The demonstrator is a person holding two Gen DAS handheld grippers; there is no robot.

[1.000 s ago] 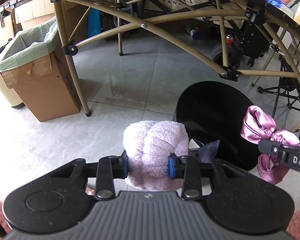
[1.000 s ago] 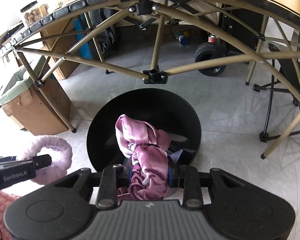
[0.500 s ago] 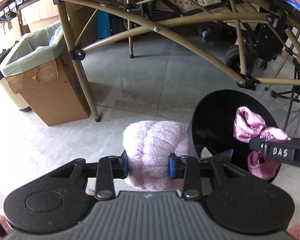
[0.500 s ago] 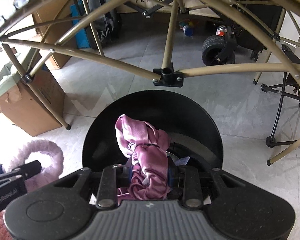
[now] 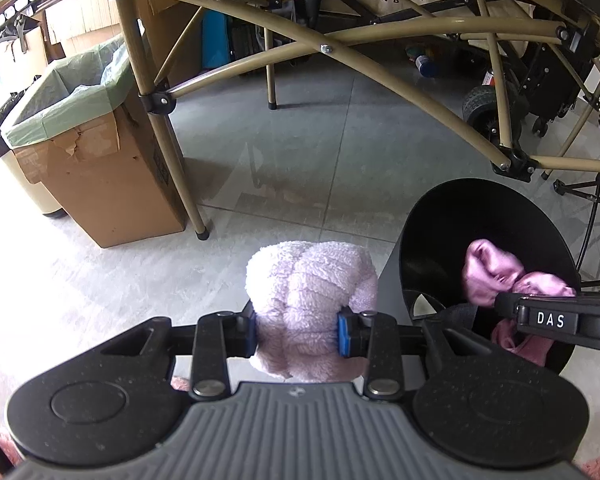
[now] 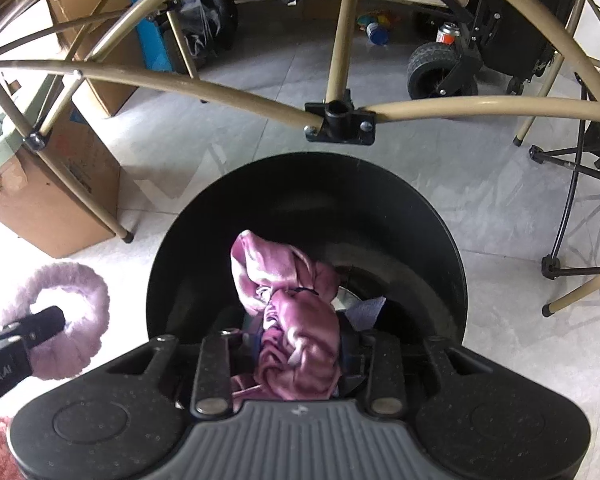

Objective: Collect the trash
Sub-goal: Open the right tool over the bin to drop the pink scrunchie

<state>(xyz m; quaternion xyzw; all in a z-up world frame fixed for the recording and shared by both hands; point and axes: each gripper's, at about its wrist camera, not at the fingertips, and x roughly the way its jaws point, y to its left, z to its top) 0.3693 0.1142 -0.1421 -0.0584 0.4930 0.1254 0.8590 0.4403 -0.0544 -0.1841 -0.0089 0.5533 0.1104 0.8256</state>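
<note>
The right gripper [image 6: 298,354], jaws opening around a slippery, limp satin scrunchie [image 6: 296,320], hangs over the black bin [image 6: 420,220]. The left gripper [image 5: 298,330] clamps a soft, light fluffy scrunchie [image 5: 312,304] mid-band beside it.

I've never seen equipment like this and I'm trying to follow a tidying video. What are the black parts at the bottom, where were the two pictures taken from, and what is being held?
There is no robot here: a person holds a hand-held gripper in each hand, and a wide-angle camera on each looks forward along its two fingers. The black shape at the bottom is the tool itself.

One picture is from the left gripper. It grips a fluffy pale purple scrunchie above the grey tiled floor.

The other is from the right gripper. A shiny pink satin scrunchie sits between its fingers, right over a round black bin, and the fingers are opening.

Behind stand a tan folding table frame and a cardboard box lined with a green bag.
</note>
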